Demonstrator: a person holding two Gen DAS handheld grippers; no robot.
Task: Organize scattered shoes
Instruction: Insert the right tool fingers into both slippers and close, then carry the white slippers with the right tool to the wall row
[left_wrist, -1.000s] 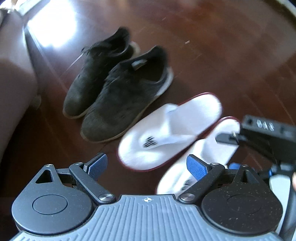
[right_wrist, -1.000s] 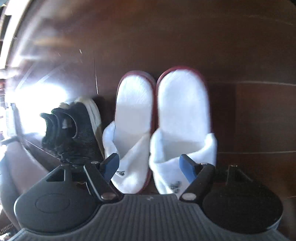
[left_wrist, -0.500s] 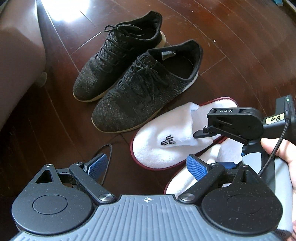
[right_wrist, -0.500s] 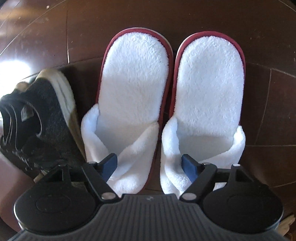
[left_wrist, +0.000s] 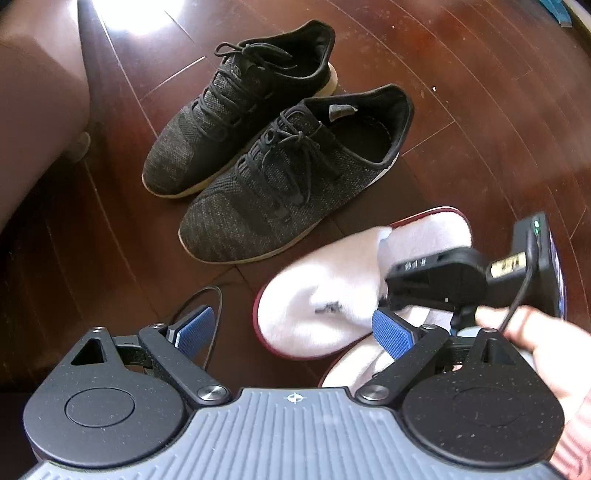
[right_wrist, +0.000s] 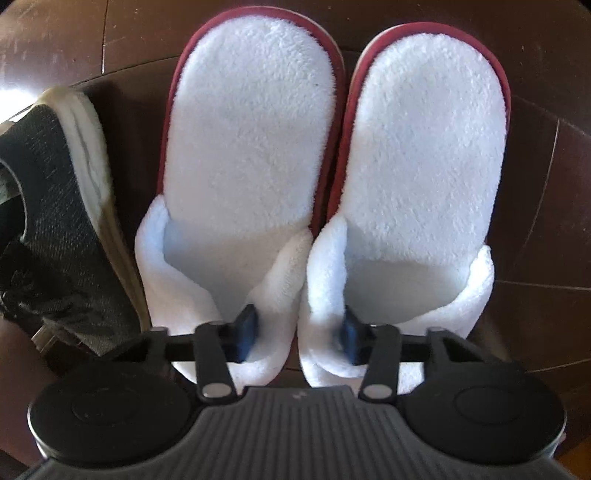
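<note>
Two white plush slippers with dark red soles lie side by side on the wood floor, the left slipper (right_wrist: 243, 147) touching the right slipper (right_wrist: 424, 147). My right gripper (right_wrist: 299, 330) has one blue pad inside each opening and is shut on their adjoining inner walls. In the left wrist view that right gripper (left_wrist: 443, 277) sits over the slipper (left_wrist: 325, 291); the second slipper (left_wrist: 351, 365) is mostly hidden. Two dark knit sneakers, one (left_wrist: 240, 107) behind the other (left_wrist: 295, 181), lie paired beside them. My left gripper (left_wrist: 293, 330) hovers open and holds nothing.
A pale upholstered piece of furniture (left_wrist: 37, 92) fills the left side. A thin black cable (left_wrist: 212, 295) loops over the floor by my left finger. A person's hand (left_wrist: 535, 332) holds the right gripper. One sneaker (right_wrist: 62, 206) lies close to the left slipper.
My right gripper came down onto the slippers and its fingers closed from wide apart onto their adjoining uppers. The left gripper stayed open and shifted slightly nearer the shoes.
</note>
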